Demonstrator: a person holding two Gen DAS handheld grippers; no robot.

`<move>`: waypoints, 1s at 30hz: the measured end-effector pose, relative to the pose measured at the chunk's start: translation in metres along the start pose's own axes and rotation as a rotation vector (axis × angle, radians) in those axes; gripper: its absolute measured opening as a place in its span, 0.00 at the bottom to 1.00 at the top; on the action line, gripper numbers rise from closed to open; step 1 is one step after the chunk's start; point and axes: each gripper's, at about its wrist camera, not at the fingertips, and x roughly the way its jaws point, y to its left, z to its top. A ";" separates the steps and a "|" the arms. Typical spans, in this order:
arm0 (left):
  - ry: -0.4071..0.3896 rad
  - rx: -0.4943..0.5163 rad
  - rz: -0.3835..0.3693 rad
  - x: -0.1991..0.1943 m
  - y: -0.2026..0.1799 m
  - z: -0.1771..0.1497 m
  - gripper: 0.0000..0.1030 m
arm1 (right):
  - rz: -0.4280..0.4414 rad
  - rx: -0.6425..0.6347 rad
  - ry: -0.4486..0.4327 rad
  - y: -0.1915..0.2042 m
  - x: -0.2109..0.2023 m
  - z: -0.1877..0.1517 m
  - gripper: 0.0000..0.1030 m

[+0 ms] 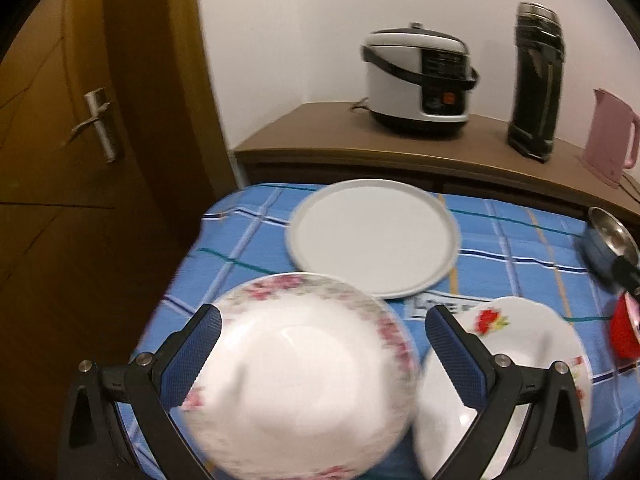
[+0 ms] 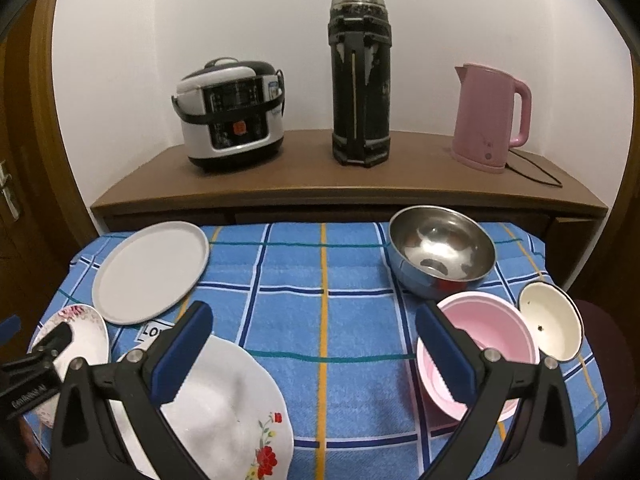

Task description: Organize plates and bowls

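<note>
L gripper [image 1: 322,326] is hovering w/ jaws spread wide around the pink-rimmed plate [image 1: 296,376] at the bench's [image 2: 352,320] left edge, not gripping it. White plate [image 2: 150,270] is sitting behind, red-flower plate [image 2: 224,408] just beside. R gripper [image 2: 312,326] is hanging over mid-cloth, jaws released, empty; steel bowl [image 2: 442,252], pink bowl [image 2: 492,332], cream bowl [image 2: 554,320] are clustering far right.

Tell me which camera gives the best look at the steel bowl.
The right wrist view. There the steel bowl sits whole and sharp on the blue checked cloth, behind the pink bowl. The left wrist view catches only a blurred sliver of it at the frame's right edge.
</note>
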 end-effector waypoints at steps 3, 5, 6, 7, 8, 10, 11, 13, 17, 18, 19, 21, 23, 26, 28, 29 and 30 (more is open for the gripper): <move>0.007 -0.011 0.028 0.000 0.017 -0.003 1.00 | 0.032 0.005 -0.003 -0.002 -0.001 -0.001 0.98; 0.010 -0.022 0.040 0.000 0.026 -0.006 1.00 | 0.040 -0.001 0.001 -0.002 -0.001 -0.002 0.93; 0.010 -0.027 0.041 0.000 0.029 -0.007 1.00 | 0.043 -0.005 0.004 -0.001 0.000 -0.003 0.92; 0.012 -0.027 0.042 0.001 0.031 -0.008 1.00 | 0.047 -0.011 0.011 -0.001 0.000 -0.005 0.91; 0.014 -0.024 0.045 0.001 0.032 -0.008 1.00 | 0.050 -0.014 0.015 -0.001 0.001 -0.006 0.90; 0.012 -0.019 0.060 0.001 0.036 -0.009 1.00 | 0.064 -0.023 0.017 0.000 0.001 -0.008 0.90; 0.008 -0.019 0.070 0.000 0.041 -0.010 1.00 | 0.068 -0.025 0.016 0.001 0.000 -0.008 0.90; 0.004 -0.024 0.084 -0.001 0.050 -0.012 1.00 | 0.100 -0.030 0.013 0.006 -0.001 -0.009 0.90; 0.025 -0.055 0.115 0.003 0.073 -0.017 1.00 | 0.191 -0.076 0.030 0.035 0.001 -0.008 0.84; 0.035 -0.070 0.114 0.006 0.078 -0.019 1.00 | 0.223 -0.095 0.047 0.048 0.003 -0.008 0.83; 0.047 -0.081 0.108 0.008 0.082 -0.021 1.00 | 0.260 -0.113 0.068 0.060 0.006 -0.008 0.79; 0.065 -0.093 0.101 0.012 0.088 -0.023 1.00 | 0.330 -0.146 0.122 0.085 0.015 -0.010 0.75; 0.073 -0.100 0.098 0.015 0.092 -0.024 0.99 | 0.366 -0.195 0.184 0.109 0.028 -0.011 0.66; 0.072 -0.109 0.089 0.017 0.098 -0.025 0.99 | 0.420 -0.234 0.268 0.134 0.046 -0.016 0.51; 0.077 -0.112 0.082 0.019 0.102 -0.027 0.98 | 0.447 -0.233 0.317 0.143 0.058 -0.018 0.46; 0.081 -0.114 0.086 0.021 0.103 -0.028 0.93 | 0.456 -0.233 0.333 0.148 0.064 -0.018 0.45; 0.085 -0.116 0.090 0.022 0.105 -0.028 0.86 | 0.458 -0.237 0.342 0.151 0.067 -0.019 0.45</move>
